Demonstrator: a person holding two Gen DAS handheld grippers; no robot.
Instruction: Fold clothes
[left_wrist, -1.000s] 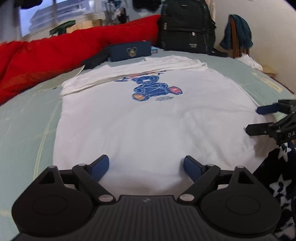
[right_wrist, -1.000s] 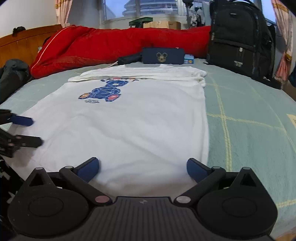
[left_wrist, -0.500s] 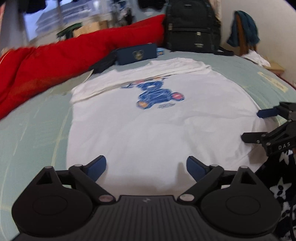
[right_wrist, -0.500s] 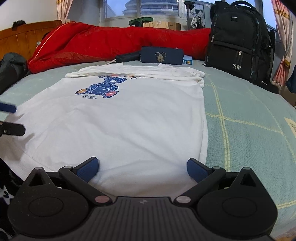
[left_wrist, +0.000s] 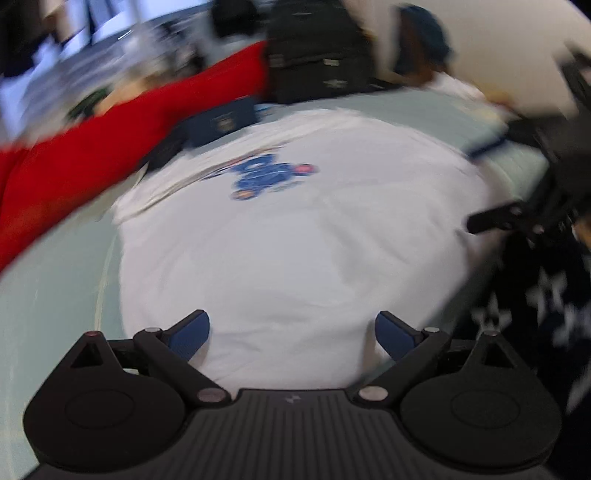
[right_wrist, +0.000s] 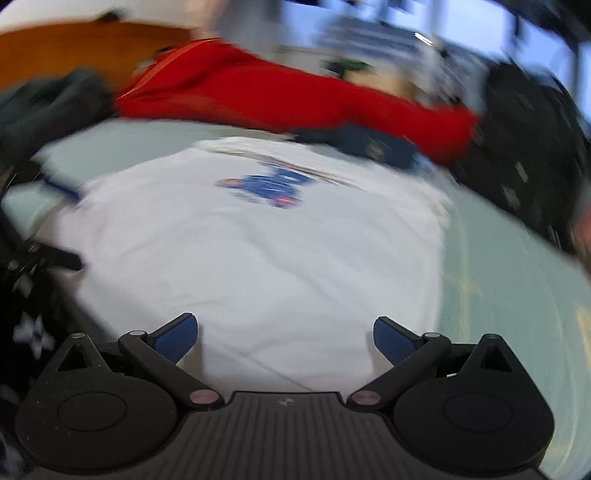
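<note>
**Both tongs apart at the shirt's near edge**

White T-shirt (left_wrist: 295, 240) is lying flat on the pale green bed (right_wrist: 517, 295), bear print (left_wrist: 269, 177) facing up, far end folded over. Left tongs (left_wrist: 291, 334) are hovering wide apart over the near hem, gripping nothing. Right tongs (right_wrist: 284, 339) are doing likewise, apart and empty. Red quilt (left_wrist: 92, 158) and black backpack (left_wrist: 317, 51) are sitting beyond the shirt. Both views are blurred.
</note>
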